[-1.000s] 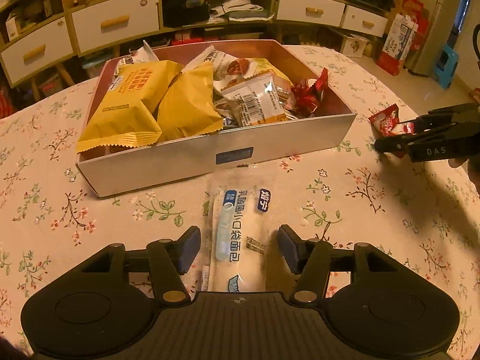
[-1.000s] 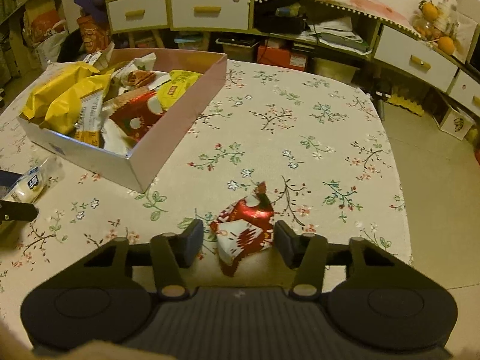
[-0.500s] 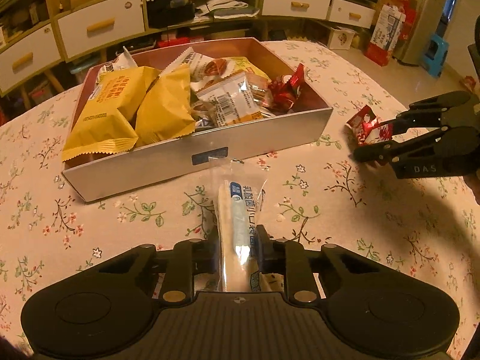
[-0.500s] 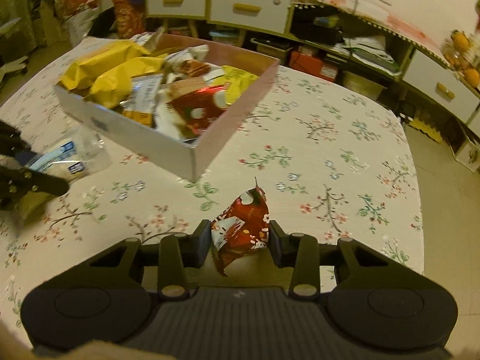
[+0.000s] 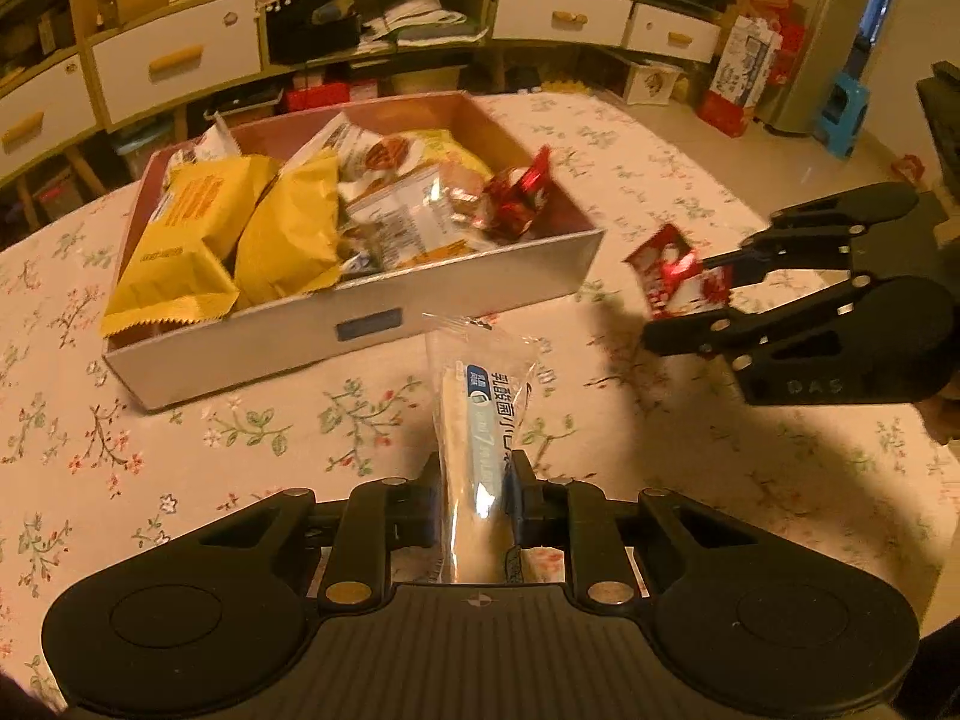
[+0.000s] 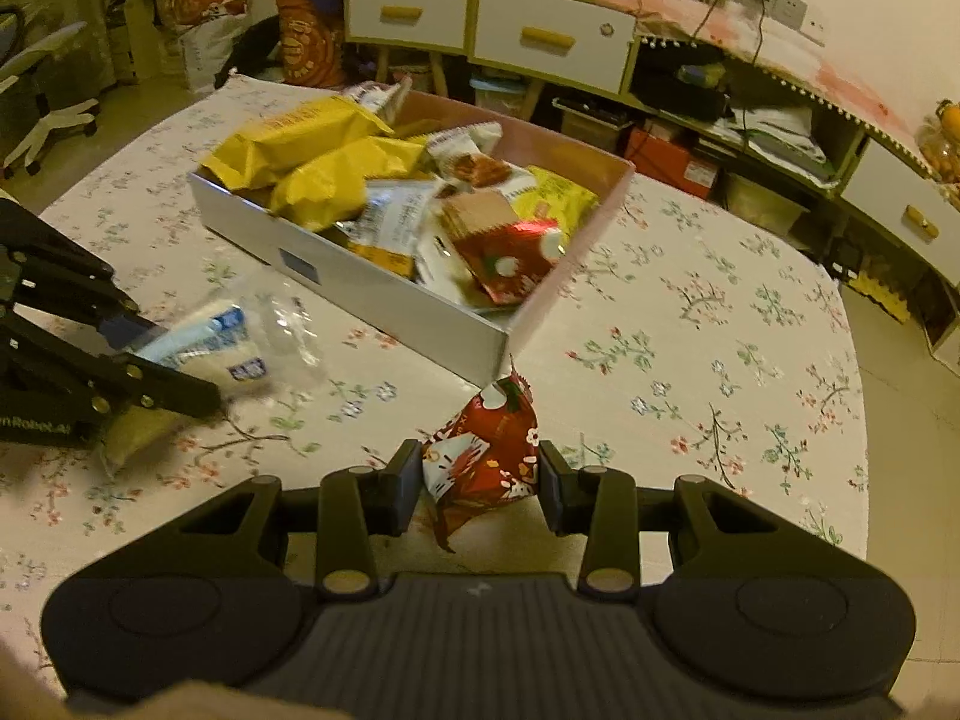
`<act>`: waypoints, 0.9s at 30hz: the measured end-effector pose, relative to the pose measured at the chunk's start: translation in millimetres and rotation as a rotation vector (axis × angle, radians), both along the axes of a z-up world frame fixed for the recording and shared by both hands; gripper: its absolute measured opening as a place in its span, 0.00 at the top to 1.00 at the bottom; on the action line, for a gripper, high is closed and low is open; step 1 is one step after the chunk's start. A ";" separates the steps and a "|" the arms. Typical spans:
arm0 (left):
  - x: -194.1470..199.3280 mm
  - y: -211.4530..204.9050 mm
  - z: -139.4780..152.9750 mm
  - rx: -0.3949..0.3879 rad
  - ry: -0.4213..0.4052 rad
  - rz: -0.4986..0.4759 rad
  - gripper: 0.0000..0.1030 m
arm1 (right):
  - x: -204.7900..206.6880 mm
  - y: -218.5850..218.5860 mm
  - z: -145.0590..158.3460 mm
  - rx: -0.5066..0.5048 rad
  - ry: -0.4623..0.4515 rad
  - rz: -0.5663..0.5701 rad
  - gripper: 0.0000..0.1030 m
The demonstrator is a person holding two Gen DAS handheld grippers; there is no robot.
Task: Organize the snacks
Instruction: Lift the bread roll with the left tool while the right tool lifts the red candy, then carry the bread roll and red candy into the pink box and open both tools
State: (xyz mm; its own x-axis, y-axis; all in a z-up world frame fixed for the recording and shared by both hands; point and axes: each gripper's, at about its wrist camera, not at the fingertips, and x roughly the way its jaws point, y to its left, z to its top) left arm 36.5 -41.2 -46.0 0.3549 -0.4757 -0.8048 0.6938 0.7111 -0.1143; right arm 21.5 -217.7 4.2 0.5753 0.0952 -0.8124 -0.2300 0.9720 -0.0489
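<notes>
A clear-wrapped white bread packet point(image 5: 480, 420) with blue print is pinched upright in my left gripper point(image 5: 477, 501), which is shut on it and holds it just off the floral tablecloth. My right gripper point(image 6: 480, 483) is shut on a small red snack packet point(image 6: 486, 450), lifted above the table. In the left wrist view the right gripper point(image 5: 690, 294) with that red packet point(image 5: 669, 276) hangs right of the box. The grey open box point(image 5: 360, 324) holds yellow bags point(image 5: 180, 240), several mixed packets and a red packet point(image 5: 516, 204). From the right wrist, the box point(image 6: 384, 294) lies ahead to the left.
The round table's cloth point(image 6: 720, 330) stretches to the right of the box. White drawers and cluttered shelves point(image 5: 372, 36) line the far wall. The table edge drops to the floor at the right point(image 6: 900, 420). A swivel chair base point(image 6: 48, 120) stands at the far left.
The left gripper's jaws closed on the bread packet and raised it slightly. My right gripper carried the red packet up and toward the box, whose corner now stands close ahead.
</notes>
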 end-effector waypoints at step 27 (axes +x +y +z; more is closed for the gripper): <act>117.1 -49.9 46.9 0.000 -0.160 0.018 0.82 | 104.8 -13.5 27.2 0.027 -0.103 -0.004 0.64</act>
State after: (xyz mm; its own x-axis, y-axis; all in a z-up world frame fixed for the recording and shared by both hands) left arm 153.6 -91.1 0.9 0.4873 -0.4680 -0.7372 0.6902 0.7236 -0.0032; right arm 126.4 -231.2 31.4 0.6562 0.1140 -0.7459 -0.2209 0.9742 -0.0455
